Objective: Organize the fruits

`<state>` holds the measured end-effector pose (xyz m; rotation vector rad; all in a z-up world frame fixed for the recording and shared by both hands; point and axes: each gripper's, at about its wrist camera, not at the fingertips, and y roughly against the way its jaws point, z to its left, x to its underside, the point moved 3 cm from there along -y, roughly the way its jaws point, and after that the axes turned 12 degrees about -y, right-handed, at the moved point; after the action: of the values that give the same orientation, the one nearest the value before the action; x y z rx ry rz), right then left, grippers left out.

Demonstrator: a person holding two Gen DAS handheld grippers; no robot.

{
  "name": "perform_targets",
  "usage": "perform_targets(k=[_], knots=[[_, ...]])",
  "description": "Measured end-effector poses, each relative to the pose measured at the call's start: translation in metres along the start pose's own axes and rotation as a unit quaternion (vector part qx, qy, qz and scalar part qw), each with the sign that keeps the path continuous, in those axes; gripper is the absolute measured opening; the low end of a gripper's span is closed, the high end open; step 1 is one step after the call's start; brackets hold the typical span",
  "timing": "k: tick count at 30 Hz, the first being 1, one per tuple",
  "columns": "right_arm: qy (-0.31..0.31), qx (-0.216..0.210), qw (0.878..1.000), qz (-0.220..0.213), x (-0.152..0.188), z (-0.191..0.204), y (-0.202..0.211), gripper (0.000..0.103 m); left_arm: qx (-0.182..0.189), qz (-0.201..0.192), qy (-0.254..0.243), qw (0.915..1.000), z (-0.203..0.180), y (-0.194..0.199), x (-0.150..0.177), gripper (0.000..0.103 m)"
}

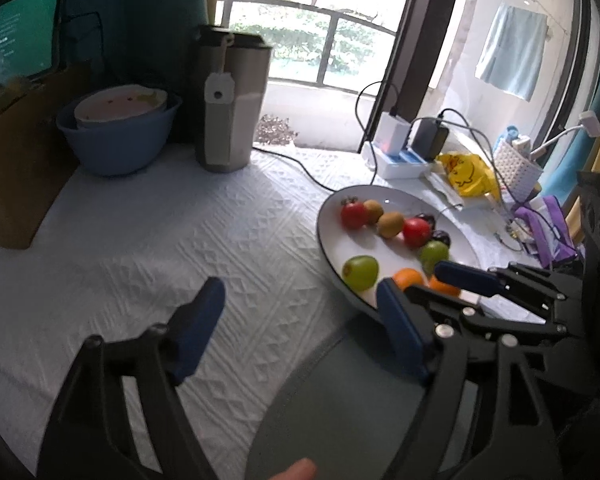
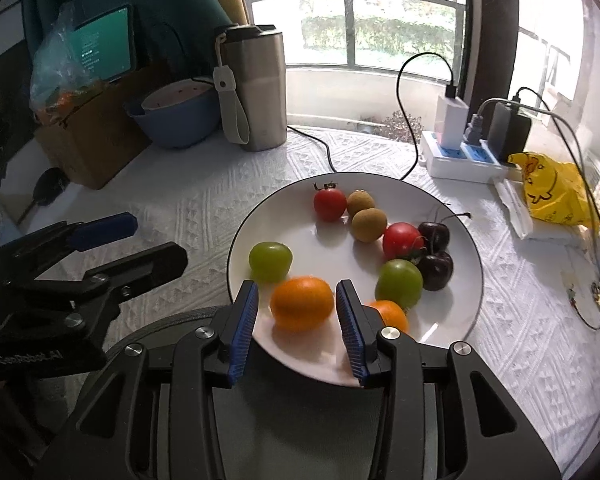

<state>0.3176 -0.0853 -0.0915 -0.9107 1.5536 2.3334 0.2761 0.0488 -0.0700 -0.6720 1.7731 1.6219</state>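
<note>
White quilted tablecloth (image 2: 180, 208) under round white plate (image 2: 452, 216). Small oval orange fruit (image 2: 302, 302) lay lower centre, long axis crosswise, between spread blue pads of right gripper (image 2: 296, 312), untouched. Left gripper (image 1: 296, 300) open, farther left.

A: What stands at the back of the white quilted tablecloth (image 2: 180, 208)?

B: A tall steel tumbler with a pale strap (image 2: 256, 88); just beside it, a blue plastic bowl (image 2: 176, 120) holding a smaller pinkish one; further left, a brown cardboard box (image 2: 92, 140) and a lit green tablet screen (image 2: 104, 48).

A: And on the right?

B: A white power strip with chargers (image 2: 460, 156); near it, a crumpled yellow plastic bag (image 2: 552, 192).
</note>
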Motion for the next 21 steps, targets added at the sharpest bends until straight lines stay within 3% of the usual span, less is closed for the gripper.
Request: perform_targets(k=[11,15,17,21], knots=[[-0.010,0.017,0.999,-0.033,0.018,-0.001,0.049,0.043,-0.004,-0.028,-0.022,0.9994,-0.025,0.046,0.011,0.080],[-0.014,0.022,0.998,-0.048,0.026,0.001,0.071,0.043,-0.009,-0.044,-0.030,0.9986,-0.034,0.068,0.016,0.091],[-0.014,0.025,0.998,-0.057,0.030,0.001,0.081,0.043,-0.014,-0.053,-0.036,0.9978,-0.039,0.080,0.019,0.091],[-0.014,0.031,0.997,-0.070,0.039,0.003,0.102,0.050,-0.023,-0.067,-0.040,0.9967,-0.046,0.099,0.026,0.091]])
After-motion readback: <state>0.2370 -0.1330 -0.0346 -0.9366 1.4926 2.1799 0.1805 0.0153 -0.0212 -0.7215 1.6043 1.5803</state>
